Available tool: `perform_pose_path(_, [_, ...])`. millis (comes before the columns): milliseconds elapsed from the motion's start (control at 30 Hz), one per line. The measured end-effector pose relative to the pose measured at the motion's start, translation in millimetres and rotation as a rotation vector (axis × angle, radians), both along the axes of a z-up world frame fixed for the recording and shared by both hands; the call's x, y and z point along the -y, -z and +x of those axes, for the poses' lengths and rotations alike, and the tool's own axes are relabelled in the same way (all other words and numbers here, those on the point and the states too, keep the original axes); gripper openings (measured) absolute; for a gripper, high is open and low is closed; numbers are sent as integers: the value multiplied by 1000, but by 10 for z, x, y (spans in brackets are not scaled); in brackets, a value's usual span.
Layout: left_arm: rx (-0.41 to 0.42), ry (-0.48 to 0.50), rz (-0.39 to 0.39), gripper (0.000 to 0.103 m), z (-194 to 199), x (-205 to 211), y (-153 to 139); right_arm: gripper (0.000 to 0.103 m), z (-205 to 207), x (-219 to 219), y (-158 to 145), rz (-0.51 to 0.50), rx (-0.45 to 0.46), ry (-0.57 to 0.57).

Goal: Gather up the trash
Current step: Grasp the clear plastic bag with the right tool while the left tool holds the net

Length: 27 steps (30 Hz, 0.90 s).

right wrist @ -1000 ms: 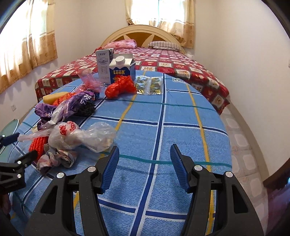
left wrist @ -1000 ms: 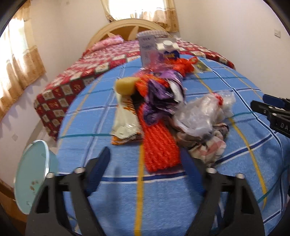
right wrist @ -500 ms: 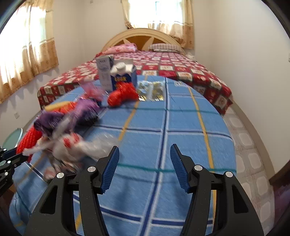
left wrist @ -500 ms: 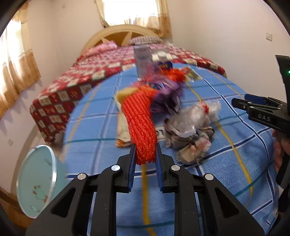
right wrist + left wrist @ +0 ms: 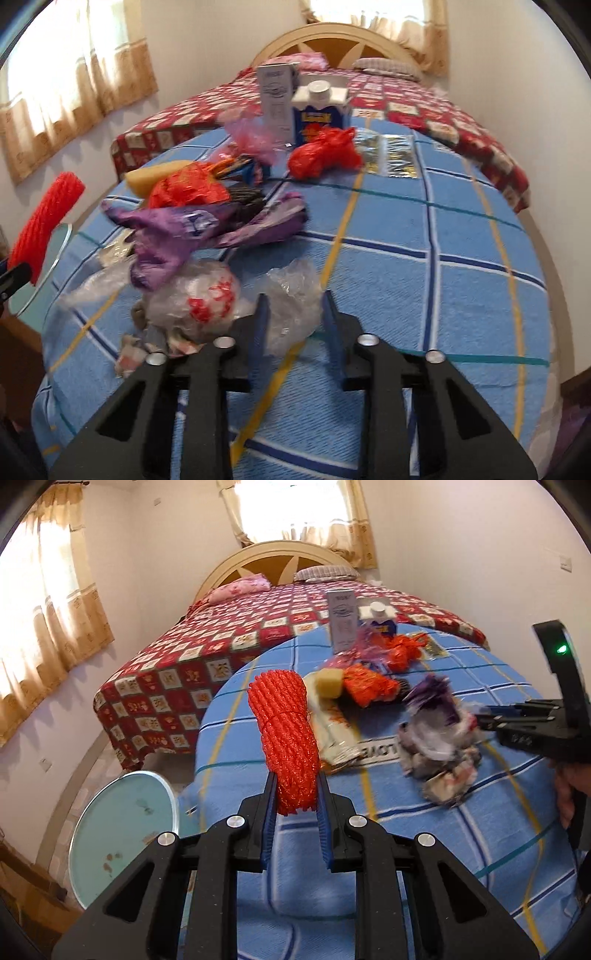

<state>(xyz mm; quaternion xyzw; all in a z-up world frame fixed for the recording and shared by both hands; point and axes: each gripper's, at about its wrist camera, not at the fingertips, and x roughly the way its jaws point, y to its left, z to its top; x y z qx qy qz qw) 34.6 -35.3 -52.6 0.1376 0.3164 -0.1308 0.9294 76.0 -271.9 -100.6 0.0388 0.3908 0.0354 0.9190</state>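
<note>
My left gripper is shut on a roll of red foam netting and holds it up above the near left edge of the blue checked tablecloth. The roll also shows at the left in the right wrist view. My right gripper is closing its jaws on a crumpled clear plastic bag, which fills the gap between them. Beside it lie a clear bag with red print and a purple wrapper.
Further back on the table lie a red plastic bag, an orange wrapper, a yellow sponge, a blue milk carton, a white box and foil sachets. A round glass top stands left of the table, a bed behind.
My left gripper closed on the red netting and lifted it off the table toward the left. My right gripper swung left to the clear plastic bag and narrowed its jaws around it.
</note>
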Motion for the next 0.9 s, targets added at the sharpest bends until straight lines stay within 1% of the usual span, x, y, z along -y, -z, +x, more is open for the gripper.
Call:
perform_pose_path(33, [-5,-9,2,20,1,-49,10,13,0,-18,9,7,-8,-12])
perform_pose_path(133, [-10,-29,5,20,-3,-168,17,8,-41,-52,2,16,-2,-36])
perform_pose_path(200, [-9,-49,5,20,-20,-263,8,7,-90,-53,-29,26,21,-31])
perform_pose_path(267, [-4,-72,6,20,-39,-374,-18,6,-160,-68,-121,40,67,-22])
perform_pose_path(300, [-1,-81,7,20,-52,-429,-28,6,-236,-79,-235,45,109,-17])
perform_pose_path(367, [5,-101,12,20,-71,-528,-52,6,-296,-100,-410,53,158,-14])
perform_pose_path(467, [14,-137,23,20,-73,-685,-86,6,-325,-160,-618,68,209,-28])
perform_pose_path(667, [-1,-217,21,20,-35,-1015,-81,6,-217,-364,-744,106,238,-71])
perform_pose_path(900, [-14,-285,37,20,17,-1236,7,6,-76,-676,-797,114,259,-113])
